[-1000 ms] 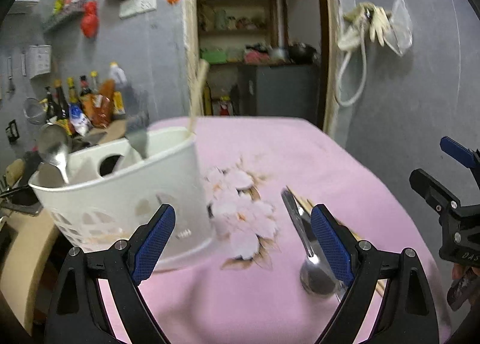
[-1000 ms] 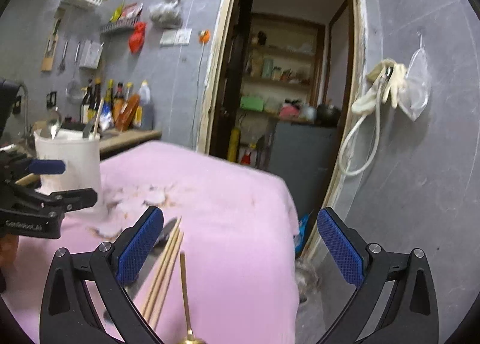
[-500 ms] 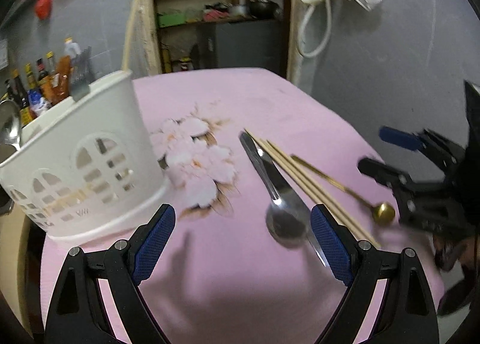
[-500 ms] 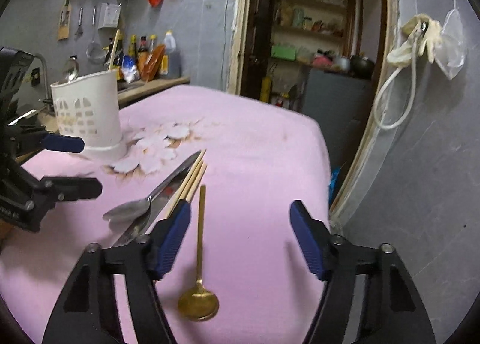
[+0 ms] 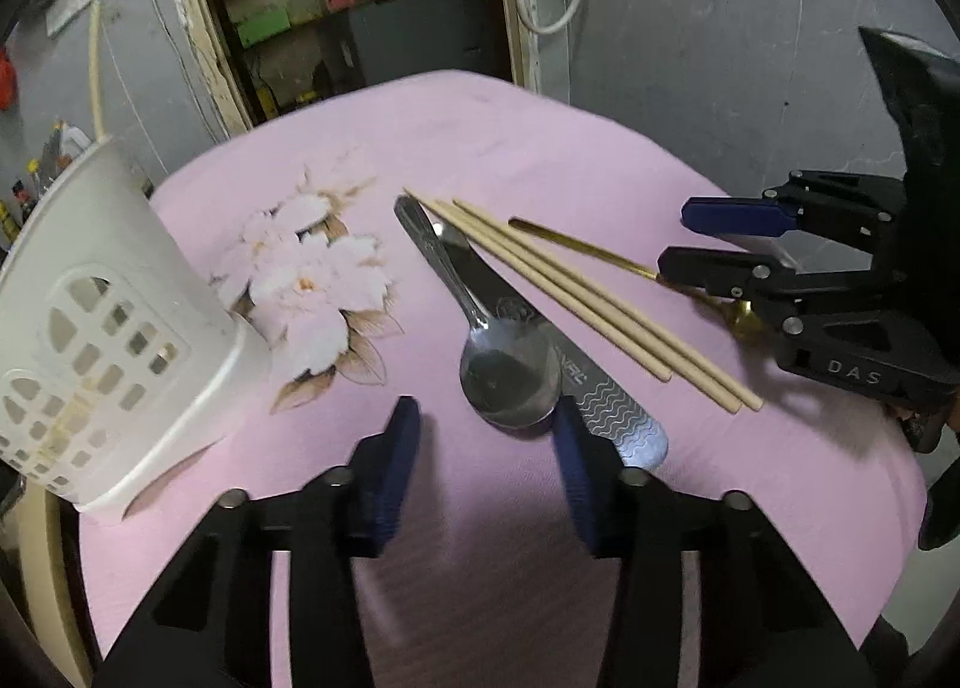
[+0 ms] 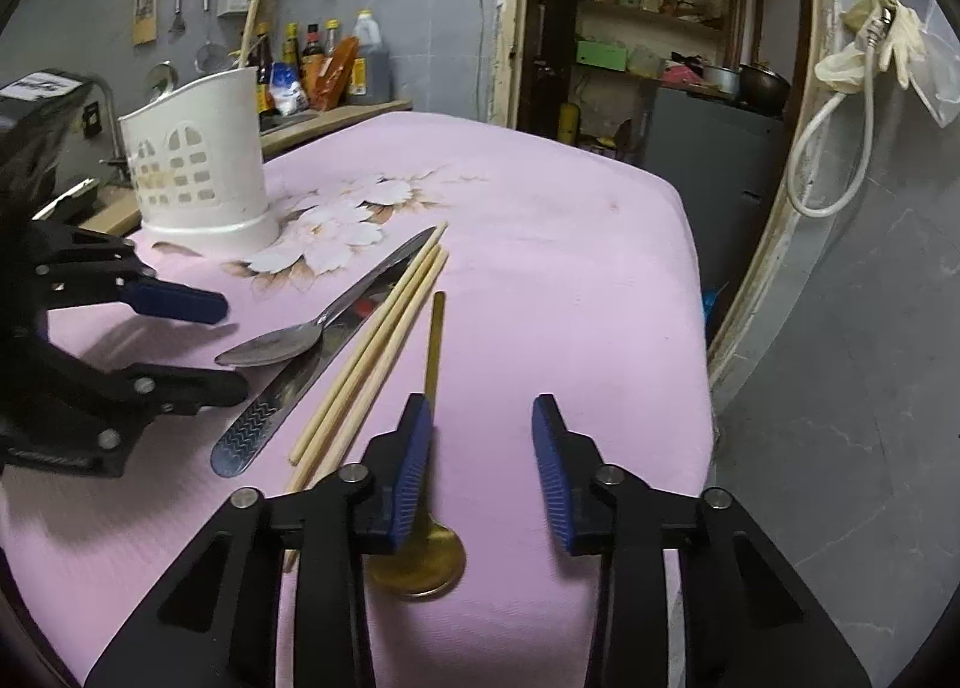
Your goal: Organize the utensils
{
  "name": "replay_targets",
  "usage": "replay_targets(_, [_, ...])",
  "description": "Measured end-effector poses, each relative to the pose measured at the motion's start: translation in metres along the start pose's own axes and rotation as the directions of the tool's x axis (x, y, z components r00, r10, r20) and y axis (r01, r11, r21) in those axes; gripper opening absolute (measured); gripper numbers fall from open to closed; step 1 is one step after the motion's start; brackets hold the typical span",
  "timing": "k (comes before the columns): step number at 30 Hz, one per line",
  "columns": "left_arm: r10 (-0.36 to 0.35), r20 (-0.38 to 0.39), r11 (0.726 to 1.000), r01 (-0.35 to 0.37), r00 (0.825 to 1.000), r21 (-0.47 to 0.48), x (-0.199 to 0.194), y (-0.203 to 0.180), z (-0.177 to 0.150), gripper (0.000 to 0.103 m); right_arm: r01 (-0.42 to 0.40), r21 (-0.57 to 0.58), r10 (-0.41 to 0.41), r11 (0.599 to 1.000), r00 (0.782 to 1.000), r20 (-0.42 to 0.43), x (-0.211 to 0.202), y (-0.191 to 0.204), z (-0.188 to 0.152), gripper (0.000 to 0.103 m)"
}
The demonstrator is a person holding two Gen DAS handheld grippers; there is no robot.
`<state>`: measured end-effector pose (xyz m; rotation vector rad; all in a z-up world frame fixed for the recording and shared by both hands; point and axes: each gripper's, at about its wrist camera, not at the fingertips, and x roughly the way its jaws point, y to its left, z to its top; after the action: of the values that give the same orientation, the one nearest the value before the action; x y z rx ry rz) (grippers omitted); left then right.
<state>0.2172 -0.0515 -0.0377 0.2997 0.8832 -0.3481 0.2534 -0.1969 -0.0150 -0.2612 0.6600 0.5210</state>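
- Two grippers sit low over a table draped in a pink cloth (image 5: 540, 135) printed with a pale flower motif (image 5: 306, 280).
- Your left gripper (image 5: 486, 460) has its blue-padded fingers spread wide and grips nothing. Its right pad sits just beside the bowl of a steel spoon (image 5: 510, 376).
- That steel spoon lies across a table knife (image 5: 606, 406) with a wave-patterned handle; the two touch.
- Just beside the knife, three wooden chopsticks (image 5: 576, 292) lie side by side, roughly parallel to it.
- Beyond the chopsticks rests a gold spoon (image 6: 435, 346), handle pointing away from you in the right wrist view, bowl nearest the camera.
- Your right gripper (image 6: 483, 472) is also spread and holds nothing. Its left pad overlaps the gold spoon's handle in the picture; you cannot tell from here whether it touches.
- A white perforated utensil holder (image 6: 198, 159) stands upright at the table's far left corner, well apart from the loose cutlery, with a wooden stick (image 6: 249, 27) rising from it.
- Sauce bottles (image 6: 318, 69) line a counter behind the holder.
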Motion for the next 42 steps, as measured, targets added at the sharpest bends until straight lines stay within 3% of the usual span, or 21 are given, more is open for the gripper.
replay_targets(10, [0.009,-0.002,1.0,-0.009,1.0,0.017,0.012,0.001,0.01,0.018,-0.014,-0.078,0.01,0.997,0.999,-0.052,0.009,0.014,0.001,0.026])
replay_targets(12, [0.011,0.003,1.0,-0.011,1.0,-0.002,0.012,0.005,0.013,0.013,-0.006,-0.08,0.001,0.997,0.998,-0.058,0.011,0.014,0.002,0.015])
replay_targets(15, [0.006,0.025,0.999,-0.005,1.0,-0.052,0.008,0.014,0.018,0.003,-0.006,-0.063,0.002,0.998,0.998,-0.061,0.013,0.011,0.004,0.007])
replay_targets(23, [-0.013,0.153,0.964,0.053,0.988,-0.262,-0.016,0.055,0.027,0.0,0.003,-0.013,-0.004,1.0,0.998,-0.063,0.016,0.002,0.008,0.005])
replay_targets(27, [-0.007,0.202,0.948,0.071,0.979,-0.309,-0.026,0.065,0.029,0.0,-0.006,-0.034,0.003,0.999,0.996,-0.09,0.026,0.003,0.019,0.005])
replay_targets(35, [-0.021,0.236,0.951,0.092,0.972,-0.294,-0.042,0.067,0.028,0.0,-0.067,-0.146,0.038,0.987,0.98,-0.197,0.06,0.017,0.045,0.014])
replay_targets(38, [-0.026,0.25,0.958,0.097,0.968,-0.272,-0.047,0.063,0.026,0.0,-0.065,-0.189,0.024,0.98,0.977,-0.212,0.067,0.023,0.049,0.007])
replay_targets(42, [-0.033,0.271,0.968,0.099,0.962,-0.231,-0.054,0.06,0.025,0.0,-0.085,-0.126,0.059,0.988,0.98,-0.191,0.064,0.012,0.05,0.003])
